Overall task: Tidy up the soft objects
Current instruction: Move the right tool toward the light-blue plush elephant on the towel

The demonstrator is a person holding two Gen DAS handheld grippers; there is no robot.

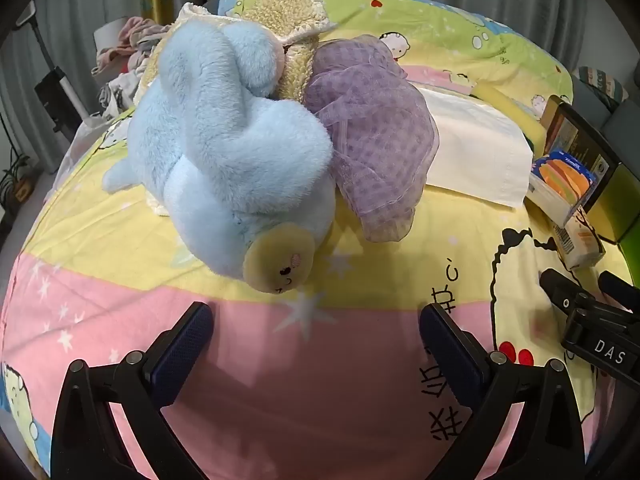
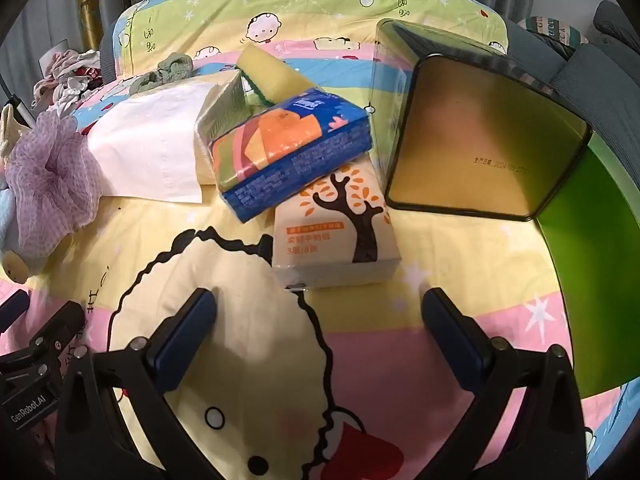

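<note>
A light blue plush toy (image 1: pixel 224 168) lies on the bed just beyond my left gripper (image 1: pixel 316 320), which is open and empty above the pink sheet. A purple mesh puff (image 1: pixel 372 128) leans against the plush, with a beige fleece cloth (image 1: pixel 288 16) behind them. My right gripper (image 2: pixel 320 308) is open and empty, just short of a cream tissue pack with a tree print (image 2: pixel 340 232). A blue tissue pack (image 2: pixel 288 148) rests on it, a yellow sponge (image 2: pixel 272 72) behind. The purple puff (image 2: pixel 52 180) shows at the left.
A dark tin box (image 2: pixel 480 148) lies open on its side at the right, beside a green container wall (image 2: pixel 588 264). A white folded tissue sheet (image 2: pixel 156 152) lies mid-bed. The cartoon bedsheet (image 1: pixel 320 380) covers everything. Clothes (image 1: pixel 120 44) are piled past the left edge. The other gripper (image 1: pixel 592 320) shows at the right.
</note>
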